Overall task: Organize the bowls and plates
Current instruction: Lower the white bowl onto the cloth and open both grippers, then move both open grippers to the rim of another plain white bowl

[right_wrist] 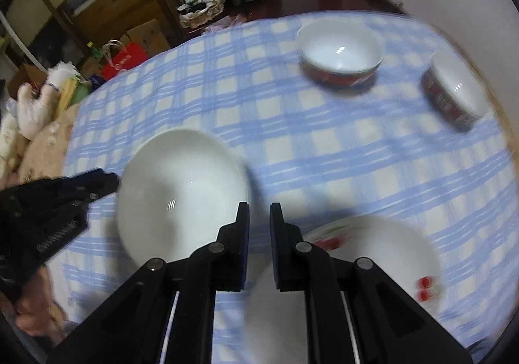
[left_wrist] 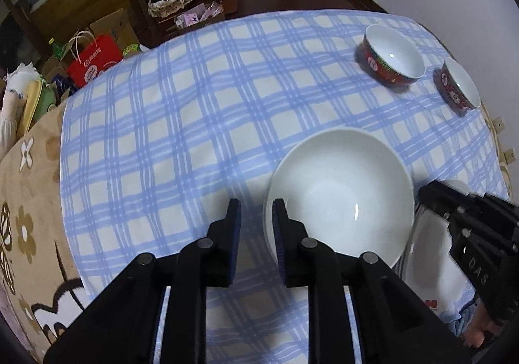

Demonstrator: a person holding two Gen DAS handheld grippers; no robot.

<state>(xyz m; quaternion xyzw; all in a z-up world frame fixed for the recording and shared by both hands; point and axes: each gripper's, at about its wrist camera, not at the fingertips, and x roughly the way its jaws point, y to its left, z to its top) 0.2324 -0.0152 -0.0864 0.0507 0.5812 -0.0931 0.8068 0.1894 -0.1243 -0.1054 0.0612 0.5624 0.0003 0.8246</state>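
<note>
Now my left tongs point(left_wrist: 256, 227) and right tongs point(right_wrist: 259, 227) both stand apart, empty; white bowl point(left_wrist: 340, 198) looks glazed, slippery, fragile; I would pinch rim w/ care.

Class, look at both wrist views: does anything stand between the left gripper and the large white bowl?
Nothing visible does. The left gripper hangs open right at the near rim of the large white bowl, one finger over the rim, only checked tablecloth beneath.
</note>
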